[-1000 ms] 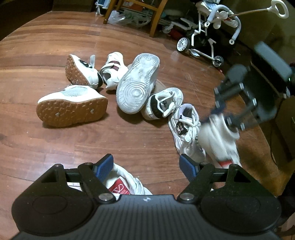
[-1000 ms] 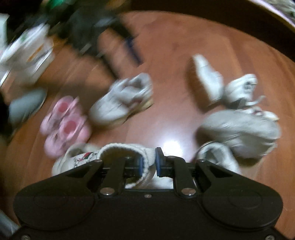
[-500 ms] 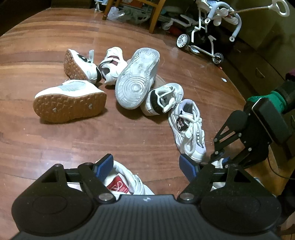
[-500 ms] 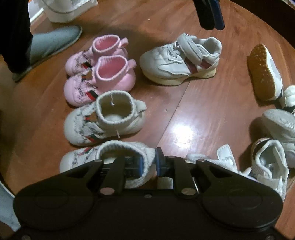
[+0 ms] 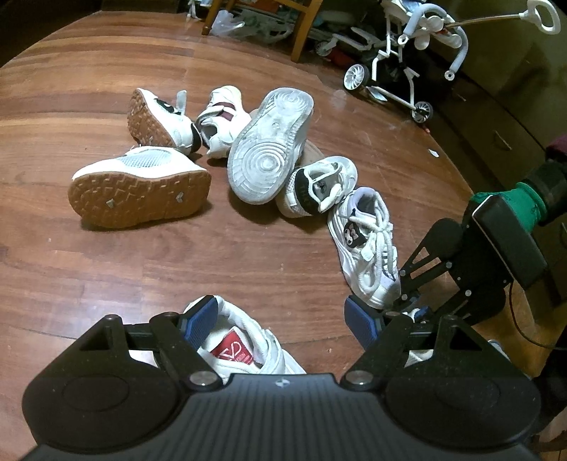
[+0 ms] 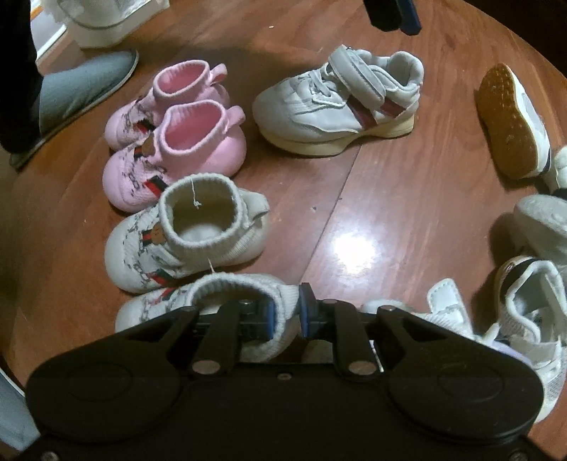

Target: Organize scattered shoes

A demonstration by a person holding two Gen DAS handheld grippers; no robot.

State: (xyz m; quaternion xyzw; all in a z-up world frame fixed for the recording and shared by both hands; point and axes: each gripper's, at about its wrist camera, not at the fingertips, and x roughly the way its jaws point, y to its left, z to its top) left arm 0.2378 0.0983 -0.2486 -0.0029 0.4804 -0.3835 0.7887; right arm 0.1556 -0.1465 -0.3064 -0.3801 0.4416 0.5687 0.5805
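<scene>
My right gripper (image 6: 285,314) is shut on the knit collar of a white sock shoe (image 6: 226,301), which sits low on the wood floor beside its twin (image 6: 184,230) and a pink pair (image 6: 173,142). A white strap sneaker (image 6: 340,103) stands beyond. My left gripper (image 5: 280,319) is open and empty, with its left finger over a white sneaker with a red insole (image 5: 244,340). A loose pile of white shoes (image 5: 269,138) lies ahead, with a laced sneaker (image 5: 368,248) nearest the right gripper body (image 5: 471,269).
A toy stroller (image 5: 400,67) and wooden chair legs (image 5: 301,28) stand at the far edge of the floor (image 5: 106,269). A grey slipper (image 6: 81,85) on a person's foot and a white container (image 6: 110,21) are at the far left in the right wrist view.
My right gripper swung down with the sock shoe from mid-air to floor level beside its twin, then held nearly still. The left gripper stayed open and hardly moved.
</scene>
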